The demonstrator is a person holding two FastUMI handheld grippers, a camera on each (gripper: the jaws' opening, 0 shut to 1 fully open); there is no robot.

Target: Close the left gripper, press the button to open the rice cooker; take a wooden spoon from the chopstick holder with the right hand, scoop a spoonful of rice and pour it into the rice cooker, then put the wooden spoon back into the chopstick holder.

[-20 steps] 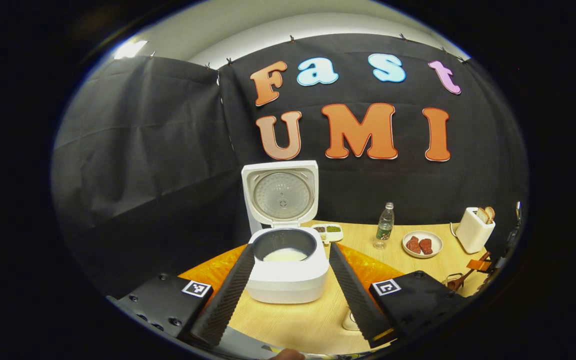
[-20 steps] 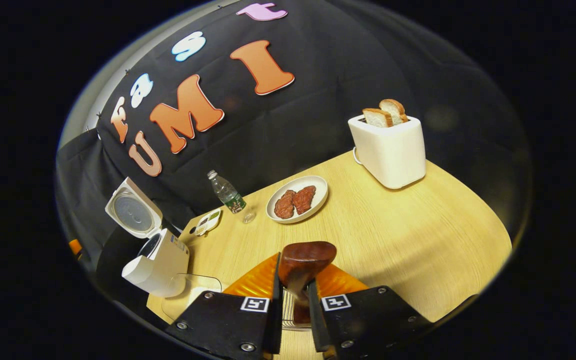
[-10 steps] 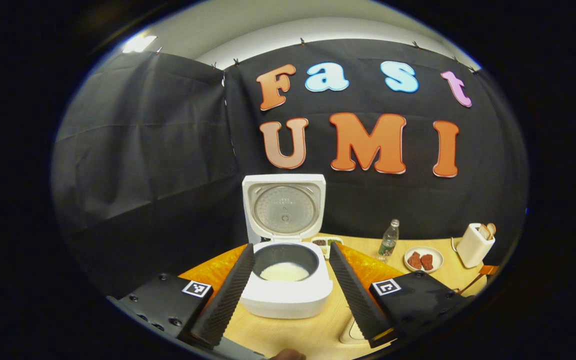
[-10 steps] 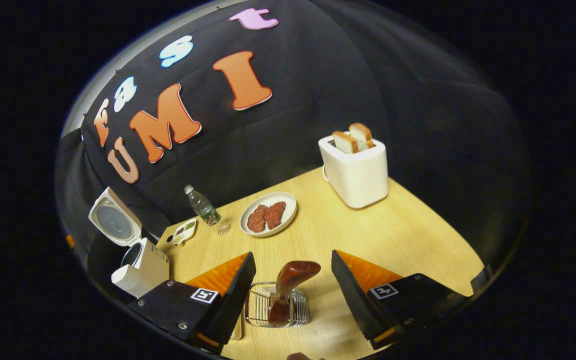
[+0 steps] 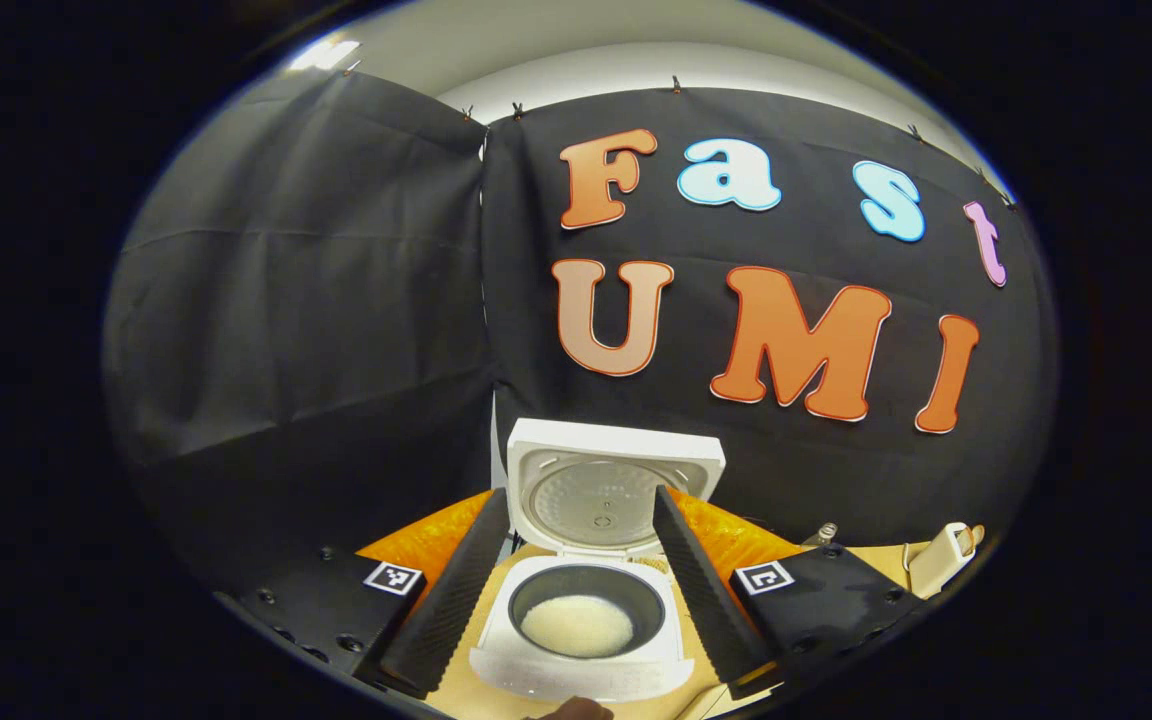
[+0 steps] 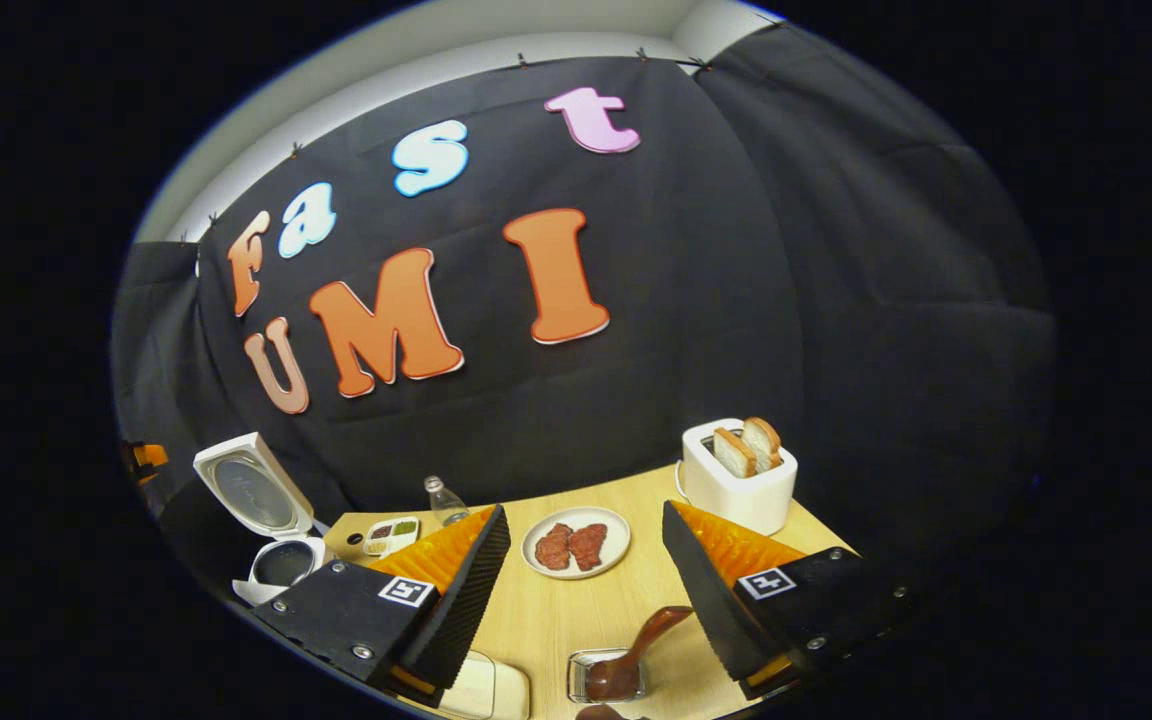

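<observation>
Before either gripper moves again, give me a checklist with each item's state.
1. White rice cooker lid up: ok, the lid stands open behind the pot.
2. White rice in the dark inner pot: ok, a pale mound lies at the bottom.
3. Brown wooden spoon back in the wire chopstick holder: ok, it leans in the holder, handle up.
4. Right gripper released: ok, fingers spread wide, nothing between them.
5. Left gripper free: ok, fingers apart either side of the cooker, touching nothing.
6. Spilled rice on the light wooden table: cannot tell, too small to see.
</observation>
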